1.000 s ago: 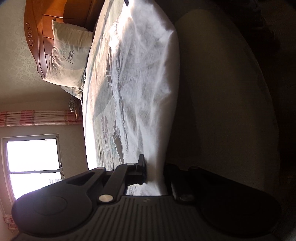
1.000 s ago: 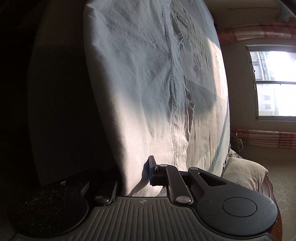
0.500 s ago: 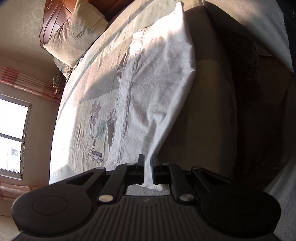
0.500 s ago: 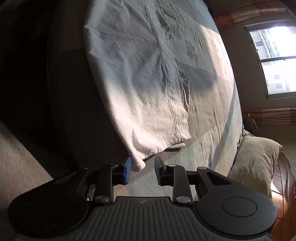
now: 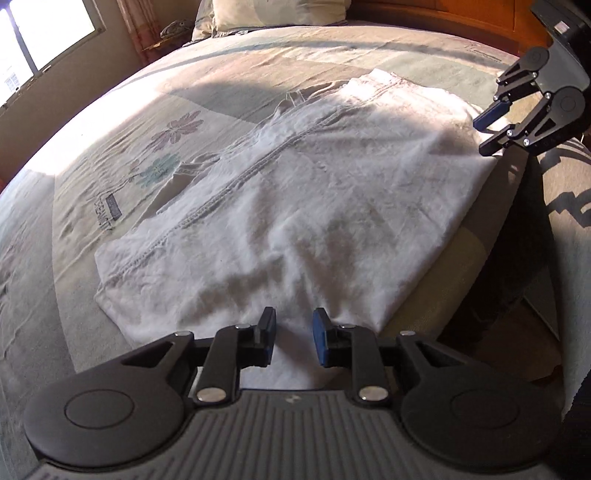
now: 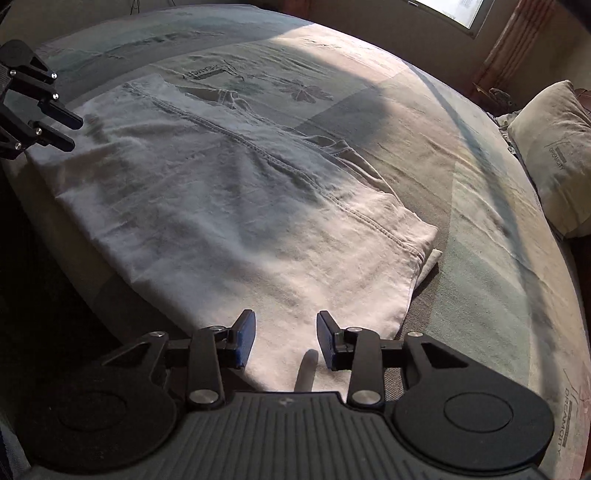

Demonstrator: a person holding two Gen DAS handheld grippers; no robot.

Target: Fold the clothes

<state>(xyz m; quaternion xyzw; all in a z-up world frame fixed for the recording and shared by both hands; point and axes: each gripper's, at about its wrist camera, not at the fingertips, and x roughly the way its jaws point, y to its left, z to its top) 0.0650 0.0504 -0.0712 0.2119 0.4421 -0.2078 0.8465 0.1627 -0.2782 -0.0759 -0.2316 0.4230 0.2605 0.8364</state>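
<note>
Left wrist view: white garment [image 5: 295, 206] lies folded on bed [image 5: 110, 122]; pillow [image 5: 277, 11] behind; both grippers' jaws opening, empty.

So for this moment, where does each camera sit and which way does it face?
Left wrist: on the left tongs, looking down over the white garment on the bed toward the pillow; right tongs at upper right.
Right wrist: on the right tongs, looking down across the garment; left tongs at upper left.
Shared: garment, bed, both tongs; jaws opening, gripping nothing.
</note>
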